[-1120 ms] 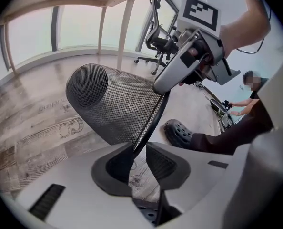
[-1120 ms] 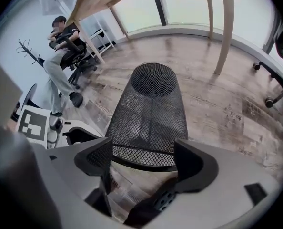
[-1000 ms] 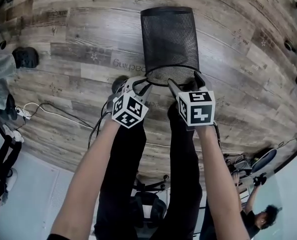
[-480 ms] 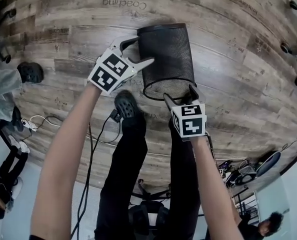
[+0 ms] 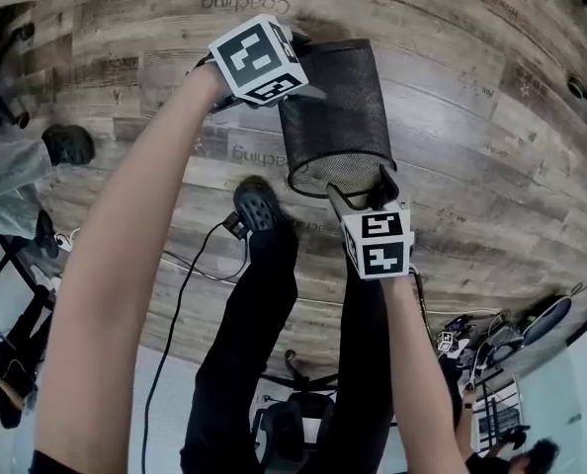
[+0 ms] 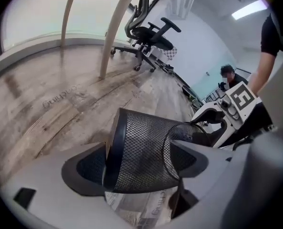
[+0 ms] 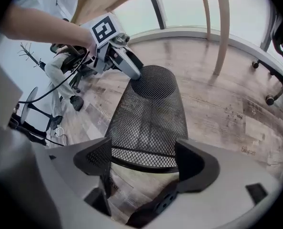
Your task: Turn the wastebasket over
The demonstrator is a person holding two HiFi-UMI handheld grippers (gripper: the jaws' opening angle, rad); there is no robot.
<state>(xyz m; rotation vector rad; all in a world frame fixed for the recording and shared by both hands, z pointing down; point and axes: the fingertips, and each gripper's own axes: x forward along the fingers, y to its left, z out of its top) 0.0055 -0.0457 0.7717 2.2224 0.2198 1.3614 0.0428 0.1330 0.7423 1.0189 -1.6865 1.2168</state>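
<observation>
The black mesh wastebasket (image 5: 338, 117) is tipped over on the wooden floor, with its rim towards me and its closed base at the far end. My left gripper (image 5: 303, 65) is at the base end, and its jaws are opening wide. In the left gripper view the wastebasket (image 6: 141, 151) lies across between the left gripper's (image 6: 136, 168) pads, and nothing shows them pressing. My right gripper (image 5: 361, 188) is at the near rim. Its jaws stand wide apart with the rim's arc of the wastebasket (image 7: 148, 123) between them, and one finger shows behind the mesh.
My shoe (image 5: 257, 208) stands just left of the rim, with a black cable (image 5: 185, 294) running past it. Another person's shoe (image 5: 68, 144) is at the far left. An office chair (image 6: 148, 32) and a wooden post (image 6: 115, 32) stand beyond the basket.
My left gripper let go of the rim, swung along the basket's left side to its far base end and opened wide. The right gripper stayed at the rim.
</observation>
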